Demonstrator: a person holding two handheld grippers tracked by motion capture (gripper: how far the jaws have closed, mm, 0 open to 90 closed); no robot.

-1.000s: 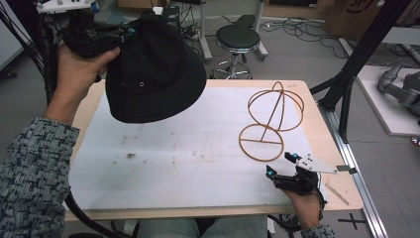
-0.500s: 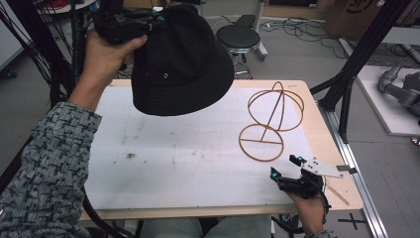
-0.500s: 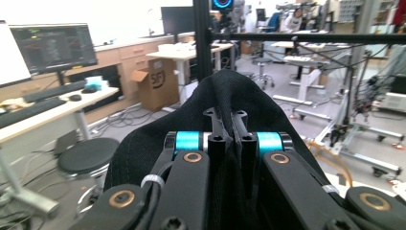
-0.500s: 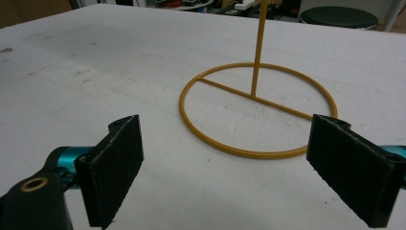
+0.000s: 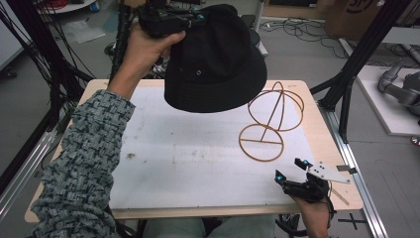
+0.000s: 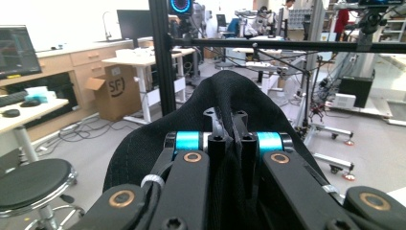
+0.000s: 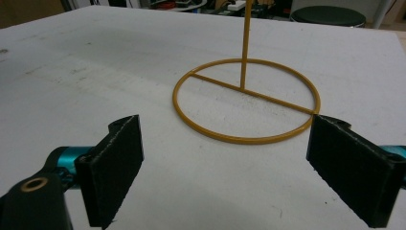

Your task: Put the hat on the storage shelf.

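Left gripper (image 5: 171, 20) pinches the hat (image 5: 215, 62) aloft; centre it over the stand (image 5: 275, 116) before lowering. Right gripper (image 5: 297, 176) rests spread.

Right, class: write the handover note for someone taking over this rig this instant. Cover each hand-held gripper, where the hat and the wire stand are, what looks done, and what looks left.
Left hand-held gripper: shut on the black bucket hat, pinching its fabric and holding it in the air above the far side of the table.
Right hand-held gripper: open, holding nothing, low at the table's near right corner, facing the stand's base ring.
Wire hat stand: upright on the white mat, bare.
Done: hat lifted off the table.
Left, probably: lower the hat over the stand's domed top; the right could steady the base.
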